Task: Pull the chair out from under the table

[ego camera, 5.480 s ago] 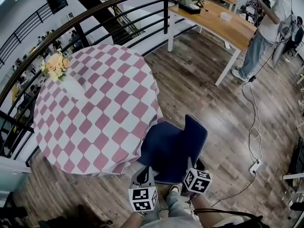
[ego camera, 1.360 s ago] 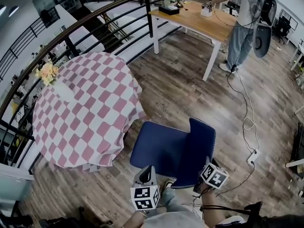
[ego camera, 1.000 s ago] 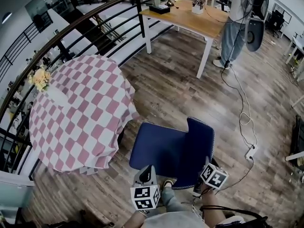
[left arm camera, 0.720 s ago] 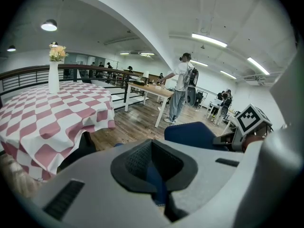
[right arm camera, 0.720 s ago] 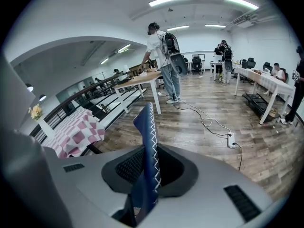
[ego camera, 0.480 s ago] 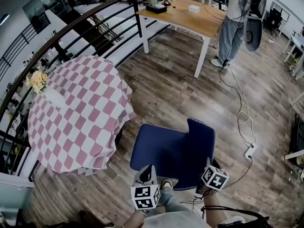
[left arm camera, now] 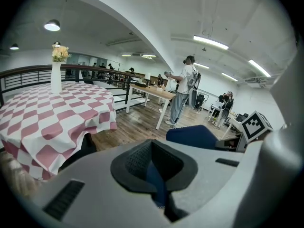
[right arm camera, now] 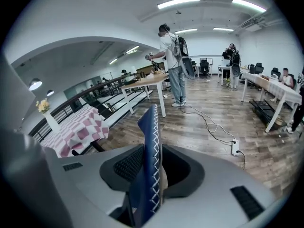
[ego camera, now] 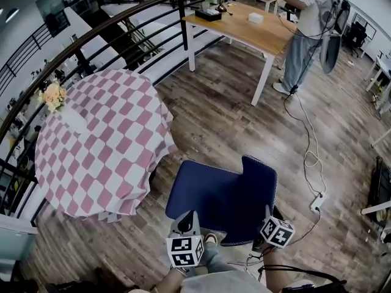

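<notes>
Wood-plank floor [ego camera: 232, 121] fills most of the head view, with a curved black railing [ego camera: 122, 17] along its far edge. A long wooden desk [ego camera: 244, 29] stands beyond, and a person [ego camera: 305, 29] is busy at its end.

Next in size is the round surface [ego camera: 98, 139] under a pink-and-white checked cloth, at the left. A white vase of flowers [ego camera: 61, 105] stands near its far rim.

The blue chair [ego camera: 214, 194] stands just beside that surface, to its right and nearer the person holding the grippers. Its whole seat shows, with only the front corner close to the hanging cloth. Its back stands upright on the right side.

By that layout the pull looks essentially done. The seat is out from under the cloth, and what remains is mainly letting go and drawing the hands back.

The left gripper [left arm camera: 154, 172] has its fingers clenched on a thin fold of the chair's blue edge, at the seat's near side. The right gripper [right arm camera: 153, 167] straddles the stitched edge of the chair back. Its fingers have just been opening, so that edge stands between them with slack on one side, released rather than squeezed.
</notes>
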### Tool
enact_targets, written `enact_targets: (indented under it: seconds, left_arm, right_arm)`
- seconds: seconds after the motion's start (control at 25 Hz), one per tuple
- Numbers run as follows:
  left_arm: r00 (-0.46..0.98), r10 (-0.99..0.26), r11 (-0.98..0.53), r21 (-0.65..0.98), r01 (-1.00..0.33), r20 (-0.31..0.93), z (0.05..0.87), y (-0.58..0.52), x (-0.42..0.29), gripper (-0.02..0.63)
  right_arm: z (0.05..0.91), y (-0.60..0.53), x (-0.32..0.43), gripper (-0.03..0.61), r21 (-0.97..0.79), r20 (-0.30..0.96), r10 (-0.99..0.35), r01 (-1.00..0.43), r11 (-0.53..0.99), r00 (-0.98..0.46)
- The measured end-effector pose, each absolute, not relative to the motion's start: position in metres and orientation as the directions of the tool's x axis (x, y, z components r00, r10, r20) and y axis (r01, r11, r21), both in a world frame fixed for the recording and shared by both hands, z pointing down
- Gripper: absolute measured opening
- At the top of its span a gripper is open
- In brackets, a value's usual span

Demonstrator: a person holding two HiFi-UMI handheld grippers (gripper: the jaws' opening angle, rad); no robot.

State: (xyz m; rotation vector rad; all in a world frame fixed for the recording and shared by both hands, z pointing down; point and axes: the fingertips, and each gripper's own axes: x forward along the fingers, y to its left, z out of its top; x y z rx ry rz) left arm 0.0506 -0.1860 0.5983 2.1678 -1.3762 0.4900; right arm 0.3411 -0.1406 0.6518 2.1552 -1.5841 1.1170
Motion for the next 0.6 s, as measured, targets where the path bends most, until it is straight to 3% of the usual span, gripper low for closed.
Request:
enact_targets:
  seconds: [0.24,0.4,0.6]
  left_arm:
    - [0.405,-0.736,-0.331,0.233,-0.914,0.542,0.592,-0.184,0.037,0.002]
    - [0.394,-0.756,-0.320,0.230,-0.919,0.522,0.583,-0.185,0.027,0.002]
    - [0.371,-0.790,-0.297,0.225,-0.928,0.489,0.563,-0.188,0.010,0.003]
  right_arm:
    - [0.616,-0.141,0.351,0.124,-0.179,0.643,-0.743,-0.908,-0.380,0.184]
    - [0.570,-0.157,0.351,0.121,-0.072,0.524,-0.806,-0.929,-0.363,0.275]
    - [0.524,-0.188,0.307,0.114,-0.045,0.404,-0.890,-0.967,-0.251,0.212]
